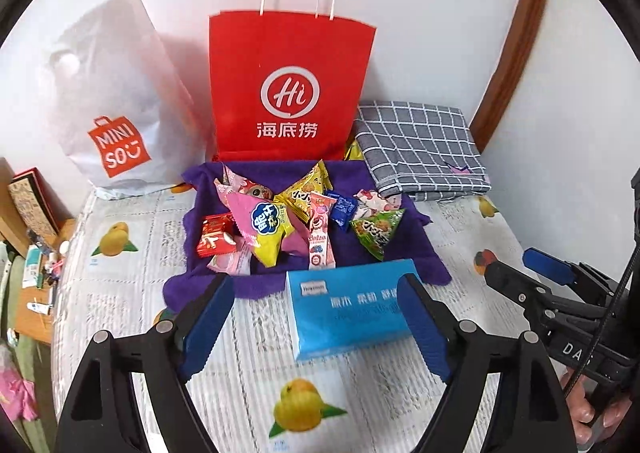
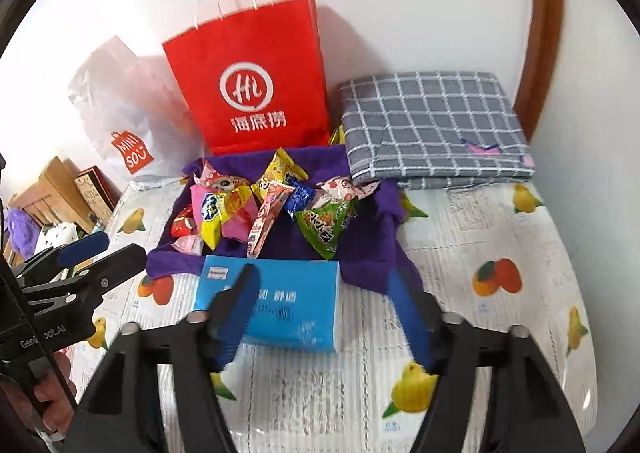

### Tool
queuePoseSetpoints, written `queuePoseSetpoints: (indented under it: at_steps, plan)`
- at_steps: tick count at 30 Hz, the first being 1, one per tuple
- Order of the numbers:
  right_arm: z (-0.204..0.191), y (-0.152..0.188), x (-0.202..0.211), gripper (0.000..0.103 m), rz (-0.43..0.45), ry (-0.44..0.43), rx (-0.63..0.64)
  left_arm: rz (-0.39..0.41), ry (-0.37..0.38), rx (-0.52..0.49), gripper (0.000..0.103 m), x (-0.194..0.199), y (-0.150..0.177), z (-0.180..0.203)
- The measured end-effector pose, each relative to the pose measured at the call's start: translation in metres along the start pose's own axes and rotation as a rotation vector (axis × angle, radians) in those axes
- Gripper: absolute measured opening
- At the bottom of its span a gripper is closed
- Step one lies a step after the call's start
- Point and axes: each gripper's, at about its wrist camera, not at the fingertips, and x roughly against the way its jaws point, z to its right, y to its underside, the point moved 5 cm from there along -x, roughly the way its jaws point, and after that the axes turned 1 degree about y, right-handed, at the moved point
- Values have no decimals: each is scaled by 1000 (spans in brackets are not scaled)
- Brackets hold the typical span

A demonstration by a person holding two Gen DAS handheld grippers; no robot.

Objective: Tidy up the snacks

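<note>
The snacks [image 1: 296,213] lie heaped on the purple cloth [image 1: 404,249] before the red bag [image 1: 292,89], probably gathered there for sorting, while both the left tongs [image 1: 316,321] and right tongs [image 2: 324,313] hang released and empty above the blue box [image 1: 352,305].

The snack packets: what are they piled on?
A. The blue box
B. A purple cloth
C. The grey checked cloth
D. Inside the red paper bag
B: the snack packets lie heaped on a purple cloth, spread in front of the red paper bag and behind the blue box.
</note>
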Motion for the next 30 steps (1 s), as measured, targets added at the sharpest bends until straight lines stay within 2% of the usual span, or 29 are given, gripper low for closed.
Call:
queuePoseSetpoints:
  at_steps: [2, 6, 12, 18, 30]
  plan:
    - [0, 8, 14, 71, 11, 20, 4, 13, -11, 0, 86, 12, 6, 2]
    - [1, 19, 38, 83, 38, 52, -2, 45, -18, 8, 91, 35, 17, 6]
    - [3, 39, 68, 90, 72, 63, -17, 95, -50, -22, 94, 64, 33, 12]
    - [4, 54, 89, 93, 83, 108, -24, 116, -60, -9, 94, 84, 48, 11]
    - [-8, 72, 110, 93, 89, 89, -18, 157, -66, -6, 94, 113, 60, 14]
